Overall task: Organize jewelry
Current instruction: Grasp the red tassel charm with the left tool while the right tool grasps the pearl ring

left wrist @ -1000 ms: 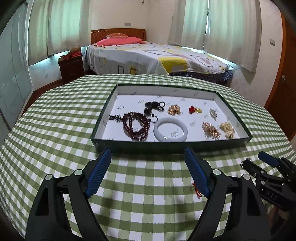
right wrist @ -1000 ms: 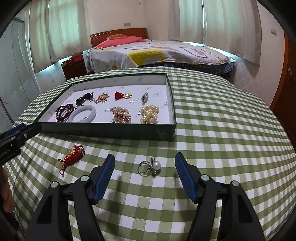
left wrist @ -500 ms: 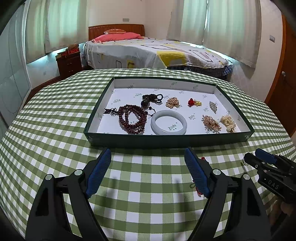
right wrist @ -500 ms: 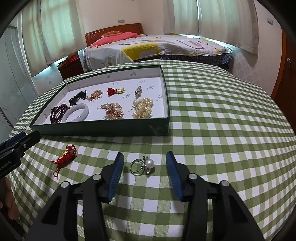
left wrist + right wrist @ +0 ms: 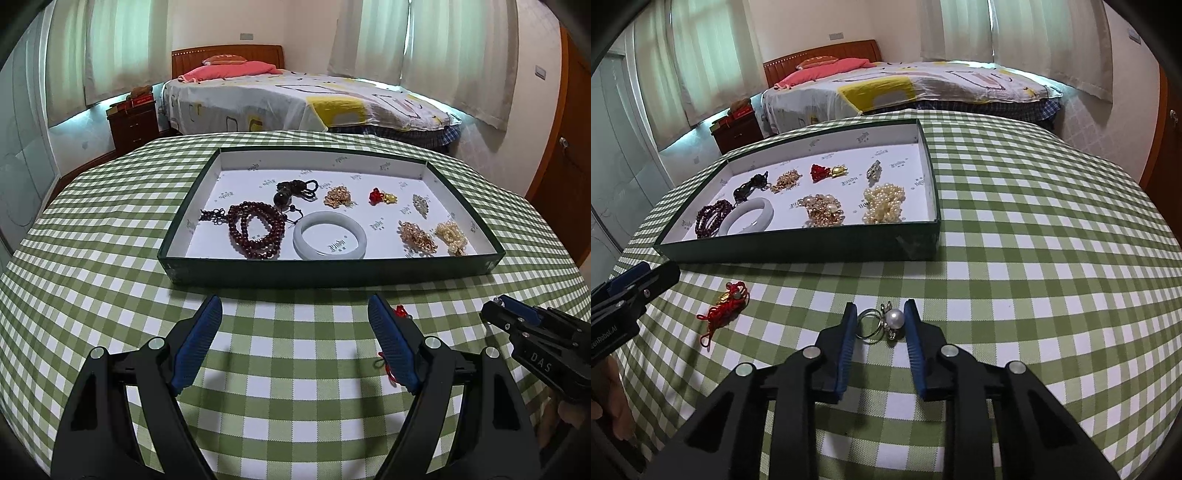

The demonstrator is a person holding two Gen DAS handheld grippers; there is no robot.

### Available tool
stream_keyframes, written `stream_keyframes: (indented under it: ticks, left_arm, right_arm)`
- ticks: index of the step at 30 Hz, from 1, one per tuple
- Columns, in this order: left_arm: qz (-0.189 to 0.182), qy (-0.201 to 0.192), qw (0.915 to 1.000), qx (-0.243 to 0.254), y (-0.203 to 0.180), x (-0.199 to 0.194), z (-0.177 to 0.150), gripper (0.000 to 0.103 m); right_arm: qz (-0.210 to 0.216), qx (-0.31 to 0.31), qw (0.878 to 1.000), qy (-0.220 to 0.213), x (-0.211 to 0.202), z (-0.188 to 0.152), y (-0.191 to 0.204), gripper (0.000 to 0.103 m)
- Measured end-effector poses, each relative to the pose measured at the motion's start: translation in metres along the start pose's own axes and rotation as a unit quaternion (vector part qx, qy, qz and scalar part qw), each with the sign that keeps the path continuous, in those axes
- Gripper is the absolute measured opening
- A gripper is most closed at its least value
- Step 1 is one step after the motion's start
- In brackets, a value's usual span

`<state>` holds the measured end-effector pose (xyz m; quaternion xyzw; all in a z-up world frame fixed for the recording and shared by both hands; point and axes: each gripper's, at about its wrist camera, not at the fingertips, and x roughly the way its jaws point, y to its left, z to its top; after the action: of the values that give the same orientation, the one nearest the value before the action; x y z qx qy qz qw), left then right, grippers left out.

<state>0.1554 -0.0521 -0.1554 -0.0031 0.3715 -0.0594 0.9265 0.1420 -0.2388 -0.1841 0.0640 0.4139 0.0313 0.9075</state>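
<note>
A silver ring with a pearl point(image 5: 882, 323) lies on the green checked tablecloth. My right gripper point(image 5: 881, 317) has its blue pads on either side of the ring, nearly closed around it, with small gaps still showing. A red knotted charm with a gold piece point(image 5: 726, 301) lies to its left; it also shows in the left wrist view point(image 5: 399, 314), partly hidden behind my right finger. My left gripper point(image 5: 295, 314) is open and empty above the cloth in front of the dark green jewelry tray point(image 5: 332, 271). The tray holds a white bangle point(image 5: 330, 240), dark red beads point(image 5: 255, 232) and several small pieces.
The tray point(image 5: 798, 249) sits mid-table in front of both grippers. The table's round edge falls away at left and right. A bed point(image 5: 295, 99), a nightstand and curtains stand behind. A wooden door is at the right.
My right gripper has moved down and forward onto the pearl ring and its jaws have narrowed from wide open to close around it. My left gripper shifted slightly and stays open.
</note>
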Motion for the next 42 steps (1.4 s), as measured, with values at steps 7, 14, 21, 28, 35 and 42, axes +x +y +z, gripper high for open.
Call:
stream_keyframes:
  ticks: [7, 14, 21, 28, 35, 42]
  left_arm:
    - [-0.006, 0.002, 1.0000, 0.007, -0.006, 0.000, -0.002, 0.079]
    - [-0.014, 0.005, 0.9997, 0.017, -0.016, -0.001, -0.004, 0.079]
    - [-0.037, 0.019, 0.9984, 0.038, -0.036, 0.003, -0.008, 0.079]
    - [-0.044, 0.035, 0.9961, 0.067, -0.055, 0.016, -0.013, 0.062]
    - [-0.052, 0.057, 0.9944, 0.073, -0.055, 0.026, -0.018, 0.034]
    - [-0.070, 0.051, 0.9933, 0.077, -0.054, 0.022, -0.020, 0.017]
  right_arm:
    - [0.000, -0.003, 1.000, -0.006, -0.004, -0.001, 0.002, 0.015]
    - [-0.006, -0.014, 1.000, -0.018, -0.014, -0.002, 0.003, 0.015]
    - [-0.003, -0.005, 1.000, -0.025, -0.019, -0.003, -0.003, 0.015]
    - [0.003, 0.002, 1.000, -0.027, -0.017, -0.004, -0.006, 0.015]
    - [0.008, 0.008, 1.000, -0.025, -0.015, -0.005, -0.007, 0.015]
    - [0.008, 0.006, 1.000, -0.025, -0.015, -0.005, -0.007, 0.015]
